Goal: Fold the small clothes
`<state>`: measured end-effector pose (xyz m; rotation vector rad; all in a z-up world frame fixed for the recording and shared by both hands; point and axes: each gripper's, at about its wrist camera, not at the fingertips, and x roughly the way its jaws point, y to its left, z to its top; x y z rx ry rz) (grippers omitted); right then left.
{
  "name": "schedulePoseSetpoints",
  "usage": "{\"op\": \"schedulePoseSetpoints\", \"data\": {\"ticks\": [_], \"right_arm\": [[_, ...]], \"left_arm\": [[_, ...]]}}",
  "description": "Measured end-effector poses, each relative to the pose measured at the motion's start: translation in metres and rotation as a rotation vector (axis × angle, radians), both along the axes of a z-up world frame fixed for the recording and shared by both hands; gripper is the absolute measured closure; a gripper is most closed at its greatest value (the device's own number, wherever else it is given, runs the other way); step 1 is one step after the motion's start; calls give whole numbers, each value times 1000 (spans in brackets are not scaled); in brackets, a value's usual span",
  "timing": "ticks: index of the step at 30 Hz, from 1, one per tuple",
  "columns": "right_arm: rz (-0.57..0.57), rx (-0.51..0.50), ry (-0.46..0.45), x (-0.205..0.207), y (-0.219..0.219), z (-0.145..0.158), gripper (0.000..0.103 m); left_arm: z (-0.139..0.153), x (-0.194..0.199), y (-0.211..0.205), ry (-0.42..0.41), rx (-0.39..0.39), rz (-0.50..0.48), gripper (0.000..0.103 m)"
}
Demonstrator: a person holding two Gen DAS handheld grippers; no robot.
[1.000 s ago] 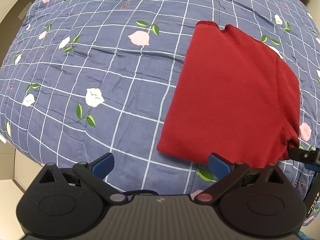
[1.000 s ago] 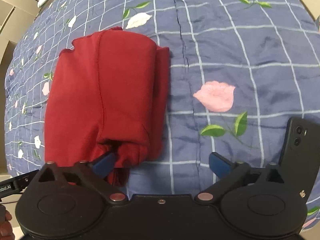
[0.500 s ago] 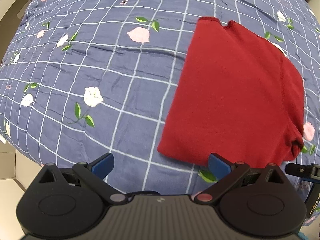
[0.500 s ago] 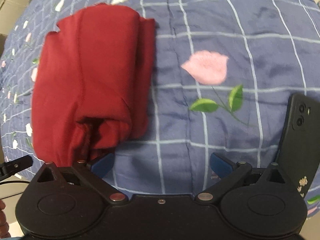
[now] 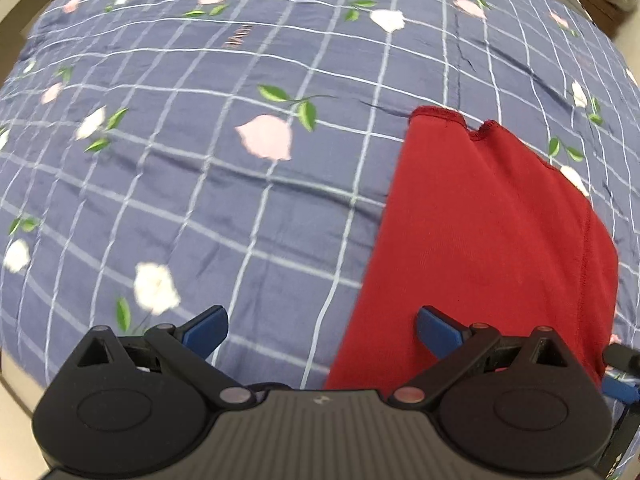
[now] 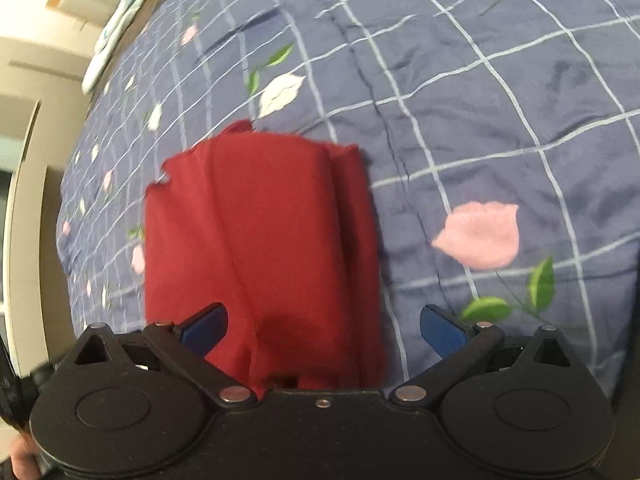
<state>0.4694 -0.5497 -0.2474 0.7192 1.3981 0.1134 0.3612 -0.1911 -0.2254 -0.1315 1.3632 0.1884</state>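
You are advancing both grippers, left gripper (image 5: 320, 326) and right gripper (image 6: 323, 326), jaws wide and empty, over the folded red garment (image 6: 260, 248); the next fold is pending.

Folded red garment (image 5: 480, 248) on quilt (image 5: 200, 200)

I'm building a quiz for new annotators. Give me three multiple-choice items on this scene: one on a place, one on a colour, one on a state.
1. Where does the folded garment lie?
A. on a quilt
B. in a basket
C. on a chair

2. What colour is the garment?
A. white
B. dark red
C. green

3. How are the left gripper and right gripper set?
A. both shut on cloth
B. one shut, one open
C. both open

Answers:
1. A, since the blue checked floral quilt surrounds it.
2. B, as it appears dark red in both views.
3. C, because each pair of blue fingers stands wide apart, clamping nothing.
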Motion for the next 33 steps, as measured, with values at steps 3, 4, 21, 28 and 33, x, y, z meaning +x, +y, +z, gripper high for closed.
{"op": "schedulePoseSetpoints", "data": {"ticks": [3, 4, 21, 28, 33], "right_arm": [[-21, -13, 20, 8, 4, -11, 1], [-25, -19, 30, 9, 5, -15, 1], [-104, -110, -25, -15, 21, -28, 0], [-115, -176, 22, -4, 32, -25, 6], [-124, -150, -4, -5, 36, -17, 34]], "left_arm": [[-11, 11, -4, 12, -4, -52, 1], [-14, 12, -5, 12, -11, -66, 1], [-50, 31, -3, 116, -134, -122, 0], [-49, 48, 1, 185, -172, -121, 8], [-41, 54, -5, 178, -242, -155, 44]]}}
